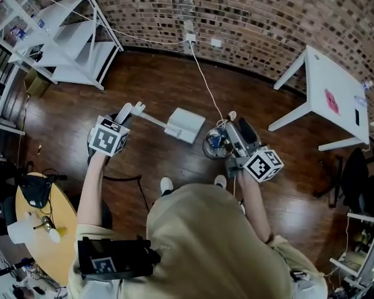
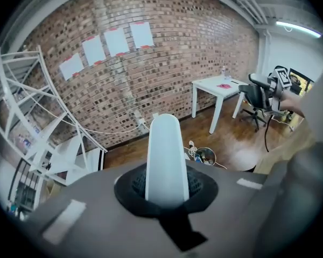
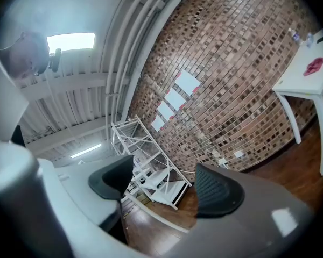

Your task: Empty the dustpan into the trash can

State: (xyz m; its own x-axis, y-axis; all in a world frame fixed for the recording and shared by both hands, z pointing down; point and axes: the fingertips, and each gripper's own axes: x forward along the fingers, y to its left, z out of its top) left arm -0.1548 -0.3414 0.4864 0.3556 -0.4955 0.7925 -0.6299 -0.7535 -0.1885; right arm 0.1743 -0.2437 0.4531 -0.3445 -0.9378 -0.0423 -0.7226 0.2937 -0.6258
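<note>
White dustpan (image 1: 186, 124) is just beside the trash can (image 1: 215, 144), at its ten o'clock, handle (image 2: 166, 160) clamped in the left claw (image 1: 124, 114); the right claw (image 3: 169, 187) gapes empty. Carry it over the rim before tipping.

The long-handled plastic dustpan (image 1: 186, 124) is white all over. The marker cube (image 1: 109, 137) on my left claw (image 1: 127, 112) bears black squares on white. The brick wall (image 1: 255, 17) is mottled red-brown, the glossy wooden floor (image 1: 156, 92) dark brown. The square-topped table (image 1: 327, 92) is white with a pink patch.
</note>
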